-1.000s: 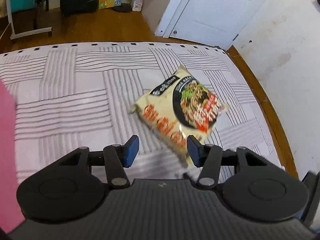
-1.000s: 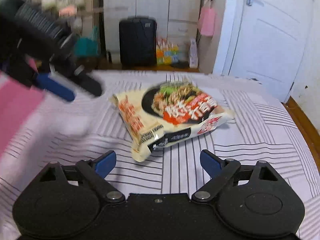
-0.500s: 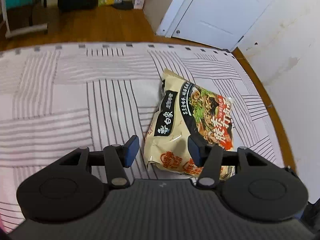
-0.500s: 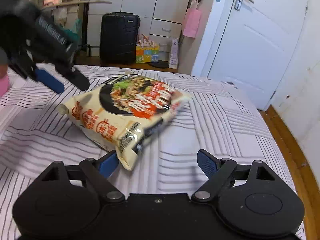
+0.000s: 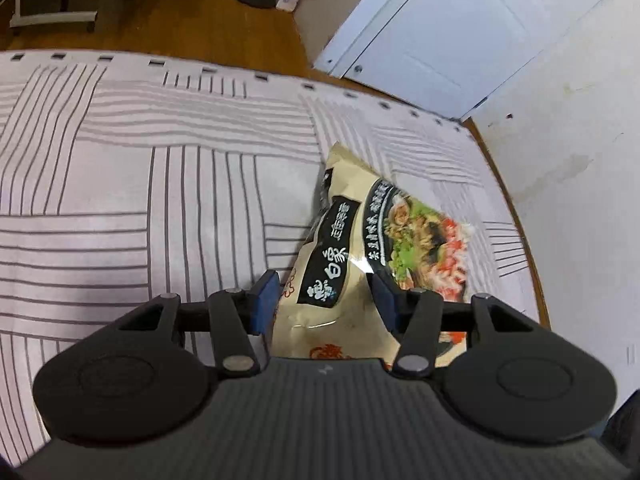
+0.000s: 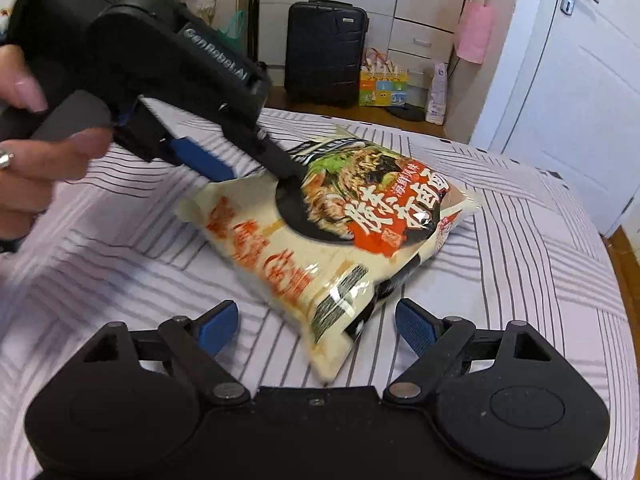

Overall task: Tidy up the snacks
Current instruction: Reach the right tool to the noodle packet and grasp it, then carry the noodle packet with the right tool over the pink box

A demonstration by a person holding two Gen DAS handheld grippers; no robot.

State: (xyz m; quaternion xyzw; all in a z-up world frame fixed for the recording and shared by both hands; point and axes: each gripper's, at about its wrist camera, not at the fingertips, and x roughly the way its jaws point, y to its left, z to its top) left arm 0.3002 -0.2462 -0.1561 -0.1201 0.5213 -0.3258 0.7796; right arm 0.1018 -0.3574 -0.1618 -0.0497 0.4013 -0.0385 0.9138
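One packet is all there is to sort: a noodle packet point(image 6: 332, 236) lying on the striped bedspread point(image 5: 140, 184), near its right edge and toward the far corner by the white door point(image 5: 460, 28). The left gripper point(image 5: 324, 300) has its jaws spread on either side of the packet's near end, blue pads point(image 5: 266, 300) close to the film but not clearly pinching it; from the right wrist view they sit at the crimped top seam. The right gripper point(image 6: 316, 326) hovers wide apart and holding nothing, just short of the opposite end. This one looks light, puffy and crinkly, with glossy film that could slide, and the brittle noodle block inside won't like a hard squeeze, so I'd say pinch the flat sealed seam, not the belly
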